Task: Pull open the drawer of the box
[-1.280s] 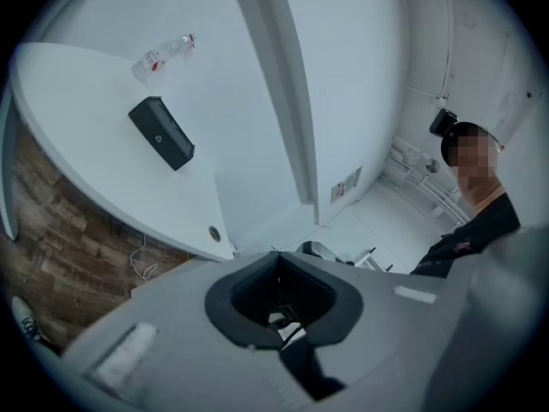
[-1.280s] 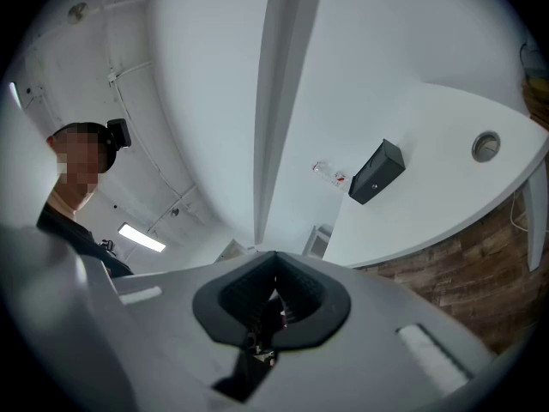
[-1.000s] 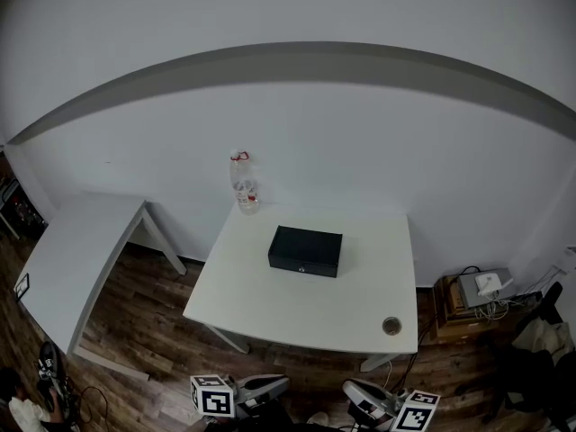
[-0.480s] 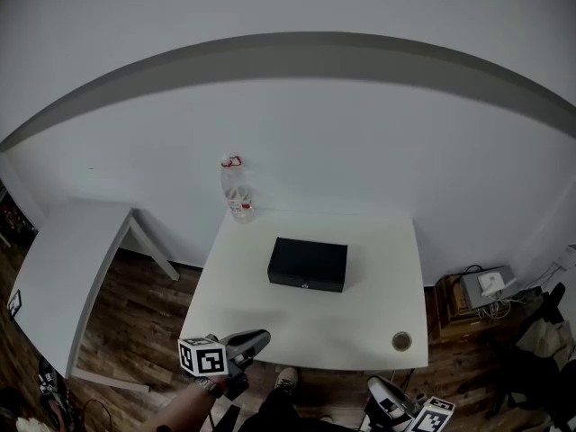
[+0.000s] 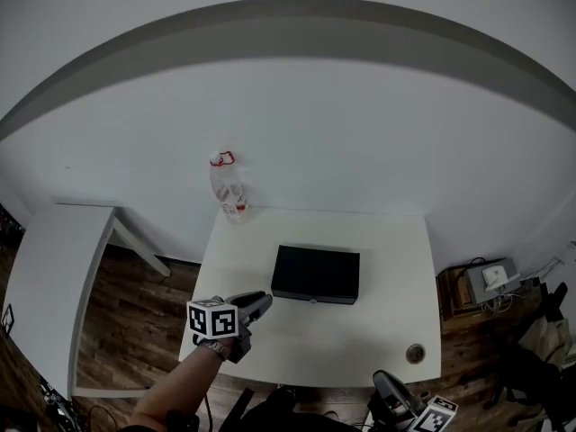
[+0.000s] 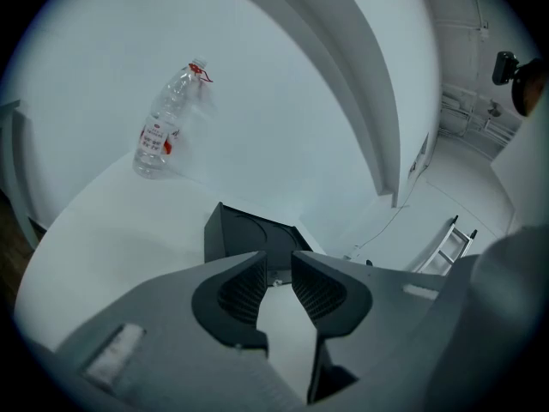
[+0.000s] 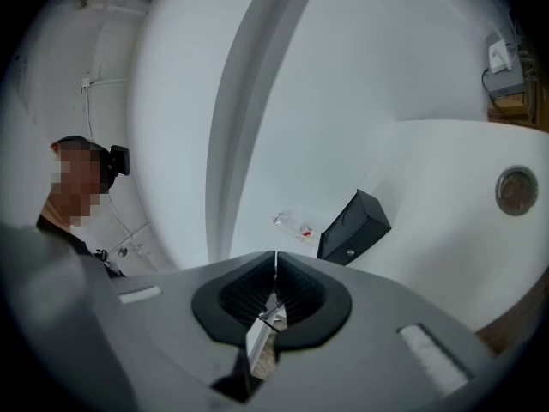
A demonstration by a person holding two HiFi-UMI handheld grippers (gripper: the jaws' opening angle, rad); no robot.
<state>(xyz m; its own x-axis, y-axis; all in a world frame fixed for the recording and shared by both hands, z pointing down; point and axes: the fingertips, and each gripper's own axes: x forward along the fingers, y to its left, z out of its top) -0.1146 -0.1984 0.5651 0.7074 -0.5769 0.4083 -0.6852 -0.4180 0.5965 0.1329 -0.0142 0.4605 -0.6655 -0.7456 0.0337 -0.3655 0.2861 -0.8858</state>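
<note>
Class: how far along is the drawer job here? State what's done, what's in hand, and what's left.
Done: nothing; the box has its drawer shut. In hand: the left tongs, whose jaws have just been opening with nothing between them, point at the box from the near corner of the table; the right tongs are shut, short of the table. Left: grip the knob and pull.

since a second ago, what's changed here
The left tool swung in from below the near edge of the table to above its near-left corner, aimed at the black box; its jaws have just been opening, nothing between them. The right tool is still shut, low at the near-right. The box stays closed; water bottle unmoved.
</note>
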